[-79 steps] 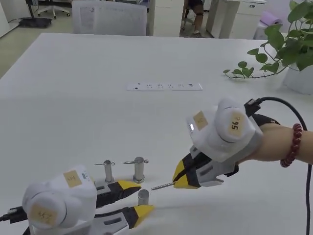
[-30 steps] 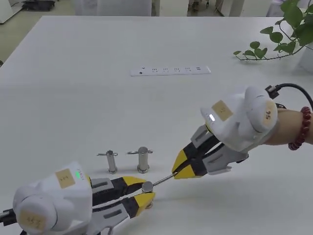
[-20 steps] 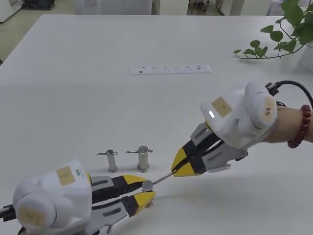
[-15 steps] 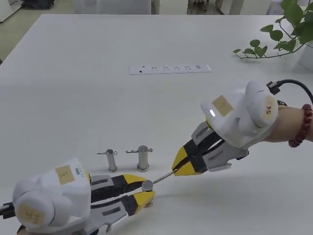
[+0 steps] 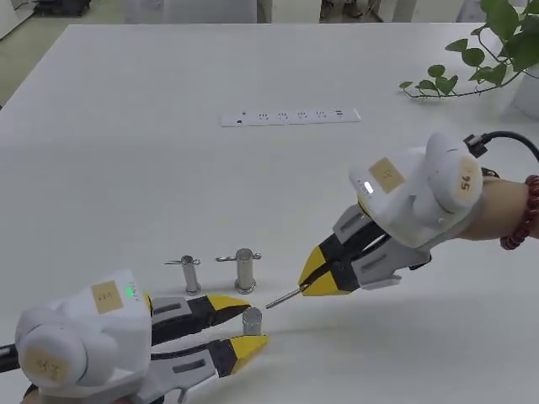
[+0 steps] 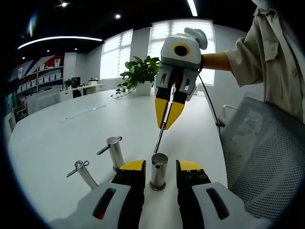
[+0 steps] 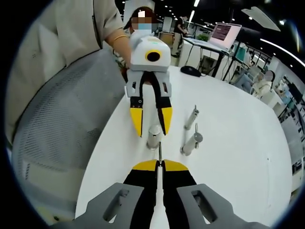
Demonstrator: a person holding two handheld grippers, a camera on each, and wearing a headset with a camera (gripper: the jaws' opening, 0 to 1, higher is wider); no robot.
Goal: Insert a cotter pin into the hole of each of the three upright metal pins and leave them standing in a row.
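- Now, bare pin [image 5: 251,316] stands upright near the table's [image 5: 126,168] near edge, between the left gripper's [image 5: 251,325] jaws. These are open, one on each side, not touching it.
- Cotter pin [image 5: 283,296] clamped in the right gripper's [image 5: 309,284] closed jaws, with its tip just beside the bare pin's top.
- Thin pin [image 5: 191,274] and thick pin [image 5: 244,270] stand upright just behind, side by side, each with a clip through its top.
- Power strip [image 5: 290,117] toward the far edge, plant [image 5: 497,42] at the far right corner.

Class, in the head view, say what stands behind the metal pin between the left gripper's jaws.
Two upright metal pins, each with a cotter pin through its head. The near pin's foot is hidden by a jaw.
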